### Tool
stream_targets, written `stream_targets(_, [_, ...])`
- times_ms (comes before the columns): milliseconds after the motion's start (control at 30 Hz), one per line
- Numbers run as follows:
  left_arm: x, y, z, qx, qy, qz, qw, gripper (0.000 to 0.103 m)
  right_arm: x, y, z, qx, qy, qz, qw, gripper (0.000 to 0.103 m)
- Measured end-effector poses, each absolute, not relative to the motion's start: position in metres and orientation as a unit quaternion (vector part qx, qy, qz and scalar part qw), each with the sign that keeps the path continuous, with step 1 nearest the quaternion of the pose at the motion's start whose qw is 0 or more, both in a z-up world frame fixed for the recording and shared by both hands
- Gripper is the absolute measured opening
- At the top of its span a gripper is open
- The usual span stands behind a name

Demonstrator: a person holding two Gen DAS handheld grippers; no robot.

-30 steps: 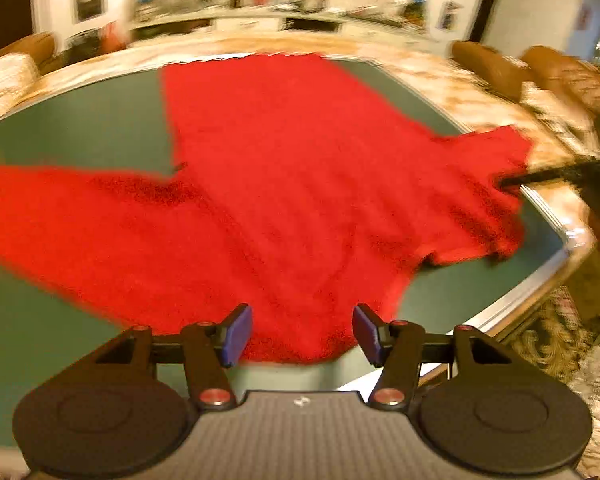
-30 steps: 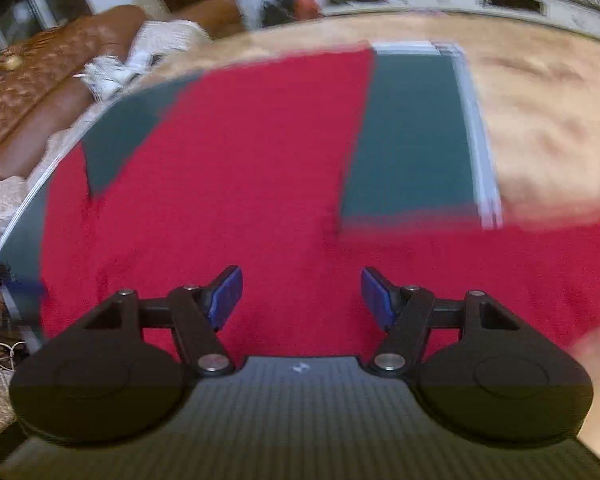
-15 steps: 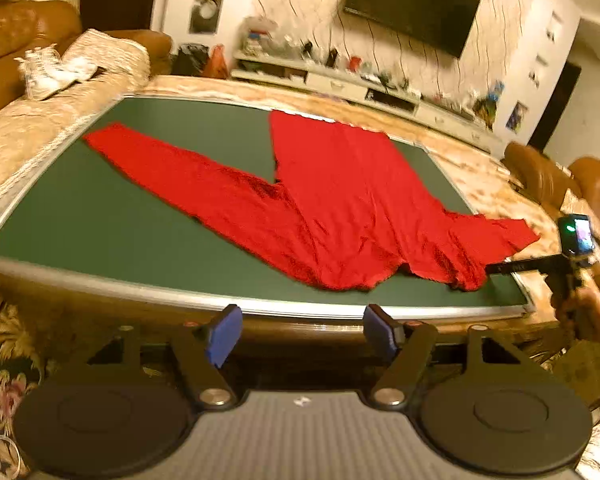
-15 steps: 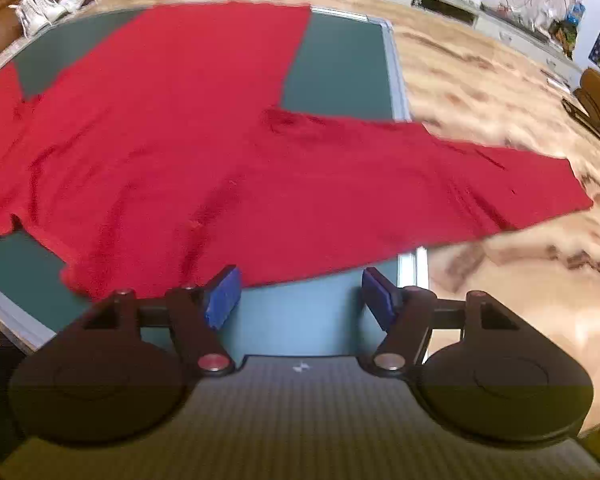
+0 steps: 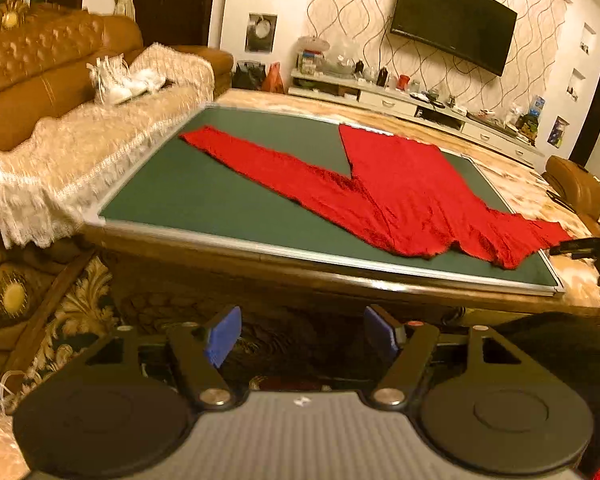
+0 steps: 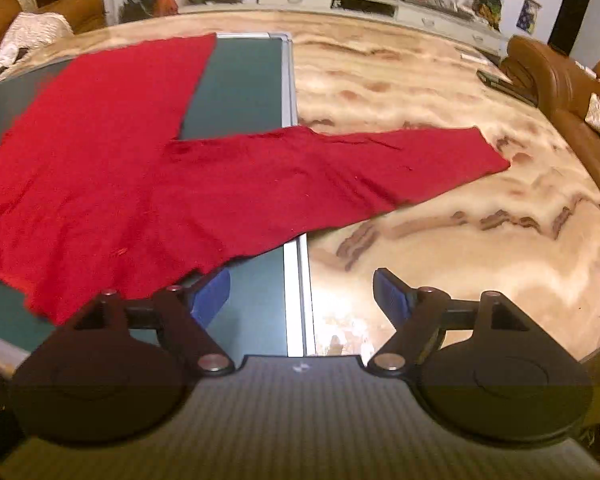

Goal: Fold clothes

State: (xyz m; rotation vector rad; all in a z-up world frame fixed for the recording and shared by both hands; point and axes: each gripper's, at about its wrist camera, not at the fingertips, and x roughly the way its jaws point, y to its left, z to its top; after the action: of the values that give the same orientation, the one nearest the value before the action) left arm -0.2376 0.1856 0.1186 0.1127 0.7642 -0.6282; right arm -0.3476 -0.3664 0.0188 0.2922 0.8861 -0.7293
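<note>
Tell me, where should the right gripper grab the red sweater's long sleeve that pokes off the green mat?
Probably at the cuff end of the sleeve, which lies flat past the green mat on the marble table. The open right gripper could come from above, tilted down, and pinch across the cuff's edge, since the thin flat cloth offers only edges to nip. Then fold it toward the sweater body.
</note>
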Motion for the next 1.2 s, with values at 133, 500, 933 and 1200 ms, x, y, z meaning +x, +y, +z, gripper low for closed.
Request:
stream_targets(133, [-0.247,0.170,0.139,0.068,0.352,-0.313,0.880,0.079,-0.357,-0.367,0.030,0.137,0.413,-0.337,0.835,0.086])
stream_targets(500, [-0.227,0.087,0.144,0.092,0.368,-0.342,0.860,0.086,-0.437,-0.456,0.044,0.253,0.364,-0.391,0.807,0.086])
stream_targets(933, [-0.143,-0.083,0.071,0.132,0.418,-0.365,0.821,0.085,-0.431,-0.643,0.016,0.366,0.323,-0.472,0.734,0.080])
stream_targets(1200, [-0.119,-0.134,0.026,0.140,0.451,-0.384,0.794,0.085,-0.392,-0.703,-0.024,0.383,0.333,-0.463,0.726,0.070])
